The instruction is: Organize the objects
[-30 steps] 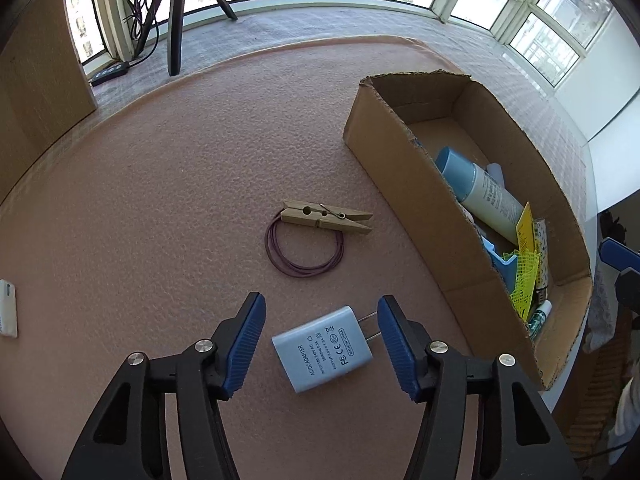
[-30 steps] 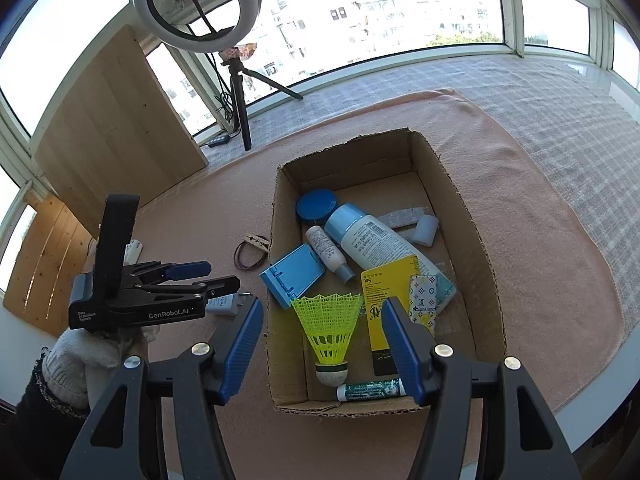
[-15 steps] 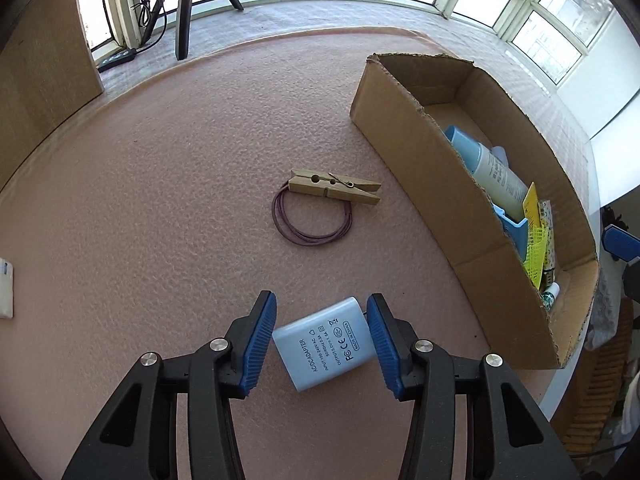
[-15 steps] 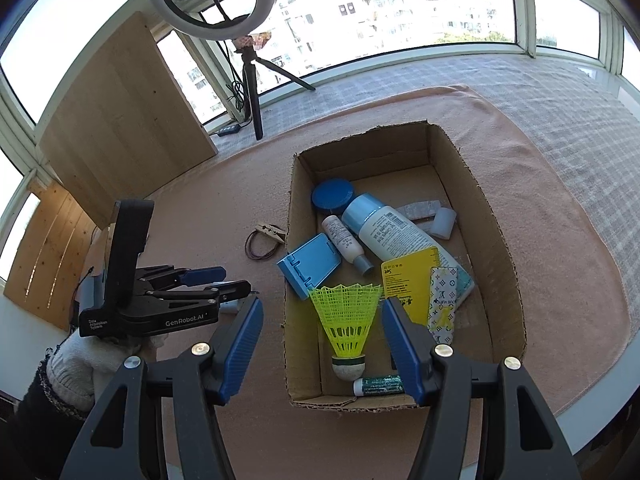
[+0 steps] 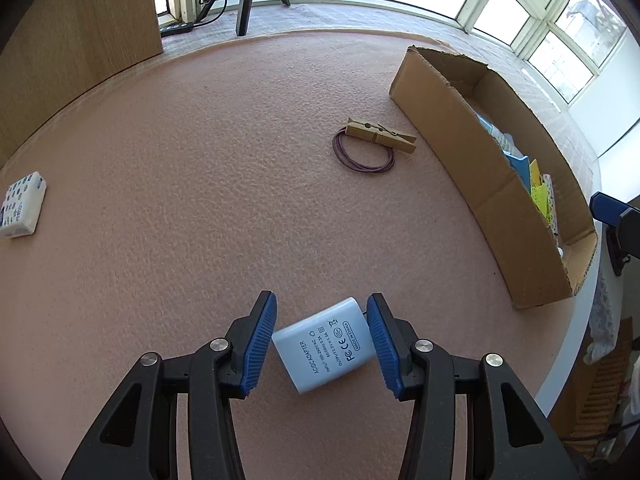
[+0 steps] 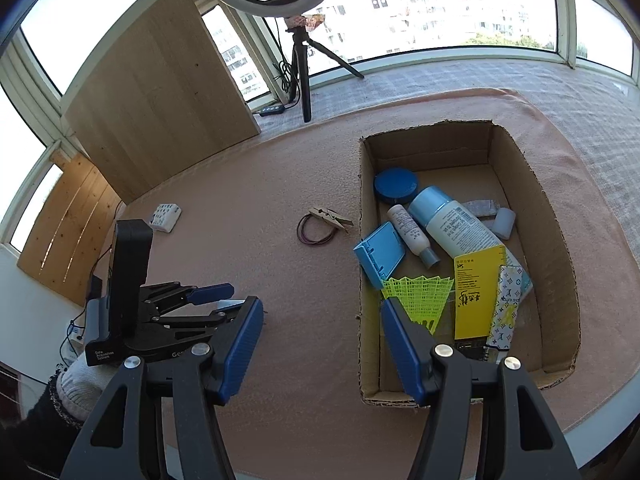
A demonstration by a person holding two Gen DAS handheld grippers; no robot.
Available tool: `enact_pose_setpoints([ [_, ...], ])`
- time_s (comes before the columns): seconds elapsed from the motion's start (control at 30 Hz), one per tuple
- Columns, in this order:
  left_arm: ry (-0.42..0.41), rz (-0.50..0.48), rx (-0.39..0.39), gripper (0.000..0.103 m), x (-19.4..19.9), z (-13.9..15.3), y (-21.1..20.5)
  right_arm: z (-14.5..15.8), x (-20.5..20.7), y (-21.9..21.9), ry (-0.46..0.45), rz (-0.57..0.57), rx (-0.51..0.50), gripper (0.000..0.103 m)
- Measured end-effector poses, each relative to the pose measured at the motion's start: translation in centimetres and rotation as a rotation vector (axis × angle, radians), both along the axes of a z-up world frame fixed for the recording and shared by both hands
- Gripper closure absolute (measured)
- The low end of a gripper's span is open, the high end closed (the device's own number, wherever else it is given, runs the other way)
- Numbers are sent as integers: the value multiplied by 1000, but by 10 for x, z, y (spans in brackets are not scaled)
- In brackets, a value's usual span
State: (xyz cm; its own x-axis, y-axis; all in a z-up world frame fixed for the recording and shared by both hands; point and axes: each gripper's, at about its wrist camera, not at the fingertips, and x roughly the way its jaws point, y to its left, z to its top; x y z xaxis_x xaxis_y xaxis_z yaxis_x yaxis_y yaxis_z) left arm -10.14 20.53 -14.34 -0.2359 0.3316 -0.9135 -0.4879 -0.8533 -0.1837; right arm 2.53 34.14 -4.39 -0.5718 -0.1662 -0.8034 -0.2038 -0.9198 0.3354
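Black grippers point(image 5: 322, 340), ribbed blue pads point(image 5: 258, 344), silver screws, white knit glove point(image 6: 78, 384)

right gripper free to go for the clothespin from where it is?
Probably yes. The right gripper is open and empty, and the clothespin lies on bare mat beside the cardboard box, with only open mat between them.

The setting is a glazed home balcony or sunroom. Curved windows point(image 6: 420, 12) overlook apartment blocks. Below the windows stand a ring light on a tripod point(image 6: 298, 60), a wooden board point(image 6: 160, 92) and a pink blanket point(image 5: 200, 200).
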Motion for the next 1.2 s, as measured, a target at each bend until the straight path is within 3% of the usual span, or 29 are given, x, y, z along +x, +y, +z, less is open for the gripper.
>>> enact_pose_setpoints([
  [0.4, 0, 128, 70, 53, -1, 17, -63, -15, -7, -51, -26, 114, -38, 45],
  [0.57, -33, 137, 33, 78, -19, 6, -76, -29, -3, -65, -59, 140, -55, 45],
  [0.63, -56, 127, 29, 83, -21, -1, -79, -35, -3, -71, -77, 157, -63, 46],
  [0.77, -67, 66, 20, 84, -9, -5, -76, -49, -4, -82, -112, 189, -90, 46],
  [0.87, -73, 20, 23, 84, 6, -6, -71, -62, -8, -89, -139, 203, -133, 55],
  [1.2, -76, -24, 51, 84, 43, -4, -61, -87, -30, -84, -175, 153, -248, 63],
])
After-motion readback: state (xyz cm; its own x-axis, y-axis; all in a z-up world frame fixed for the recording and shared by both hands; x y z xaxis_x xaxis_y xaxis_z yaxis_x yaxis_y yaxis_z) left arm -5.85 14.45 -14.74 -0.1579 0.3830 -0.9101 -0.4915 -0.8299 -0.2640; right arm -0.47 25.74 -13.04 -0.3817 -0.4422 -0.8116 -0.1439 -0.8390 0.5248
